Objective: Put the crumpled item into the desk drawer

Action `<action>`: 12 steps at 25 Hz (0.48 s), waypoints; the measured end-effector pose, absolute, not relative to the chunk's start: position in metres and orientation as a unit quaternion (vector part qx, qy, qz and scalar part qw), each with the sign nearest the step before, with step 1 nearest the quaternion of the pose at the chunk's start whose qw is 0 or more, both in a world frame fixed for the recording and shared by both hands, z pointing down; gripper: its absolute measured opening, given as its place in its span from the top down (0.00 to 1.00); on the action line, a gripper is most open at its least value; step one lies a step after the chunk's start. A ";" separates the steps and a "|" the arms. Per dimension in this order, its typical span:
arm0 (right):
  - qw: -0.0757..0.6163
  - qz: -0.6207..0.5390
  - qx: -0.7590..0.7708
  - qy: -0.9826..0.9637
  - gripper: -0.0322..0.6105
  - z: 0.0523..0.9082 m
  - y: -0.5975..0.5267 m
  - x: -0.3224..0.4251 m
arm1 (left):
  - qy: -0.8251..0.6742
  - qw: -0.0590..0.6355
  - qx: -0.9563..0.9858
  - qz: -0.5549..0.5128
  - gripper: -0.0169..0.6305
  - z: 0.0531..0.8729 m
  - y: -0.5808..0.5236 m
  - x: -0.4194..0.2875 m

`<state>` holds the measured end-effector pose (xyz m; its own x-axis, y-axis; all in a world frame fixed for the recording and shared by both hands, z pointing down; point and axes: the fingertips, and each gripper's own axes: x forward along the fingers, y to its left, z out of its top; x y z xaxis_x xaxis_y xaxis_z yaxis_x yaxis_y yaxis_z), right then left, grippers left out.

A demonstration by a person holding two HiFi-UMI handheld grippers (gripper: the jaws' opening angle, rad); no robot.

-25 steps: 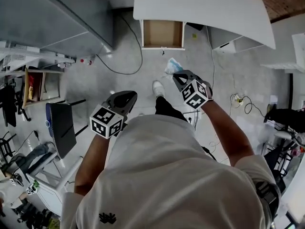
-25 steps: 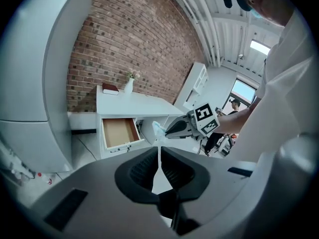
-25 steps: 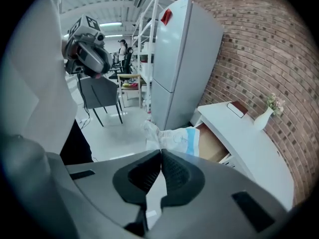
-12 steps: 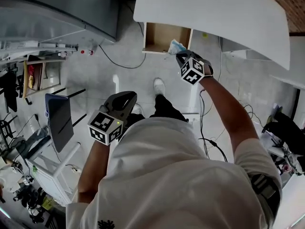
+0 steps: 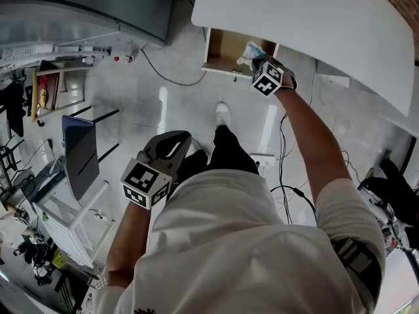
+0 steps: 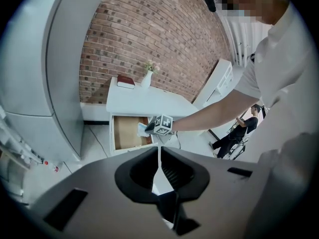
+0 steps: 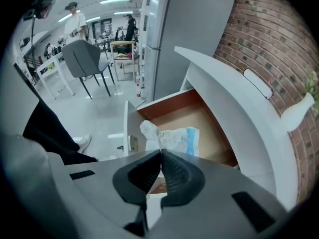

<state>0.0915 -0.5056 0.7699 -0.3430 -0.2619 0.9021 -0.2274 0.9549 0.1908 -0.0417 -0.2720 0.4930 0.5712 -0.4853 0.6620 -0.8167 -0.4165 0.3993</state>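
Forward, right gripper (image 5: pixel 257 59) clamps crumpled item (image 7: pixel 172 136) over drawer (image 7: pixel 202 117).

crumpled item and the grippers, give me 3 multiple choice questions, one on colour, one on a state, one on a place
1. The crumpled item is:
A. white with a blue patch
B. red
C. black

2. The left gripper is:
A. wide open
B. shut, with nothing in it
C. shut on the crumpled item

3. The crumpled item is:
A. held by the right gripper over the open drawer
B. lying loose in the drawer
C. in the left gripper

Answers:
1 A, the right gripper view shows white material with a blue area.
2 B, the left gripper view shows its jaws together and nothing between them.
3 A, the right gripper view shows the jaws pinching it above the drawer's brown bottom.
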 end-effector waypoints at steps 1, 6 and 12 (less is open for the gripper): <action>0.557 -0.014 0.149 -0.817 0.90 0.779 -0.511 0.092 | -0.401 0.362 0.809 0.232 0.92 0.497 -0.273 -0.040; 0.576 -0.010 0.143 -0.805 0.90 0.819 -0.534 0.094 | -0.401 0.374 0.800 0.244 0.92 0.512 -0.280 -0.038; 0.596 -0.016 0.137 -0.791 0.90 0.856 -0.561 0.091 | -0.405 0.389 0.788 0.252 0.92 0.527 -0.293 -0.038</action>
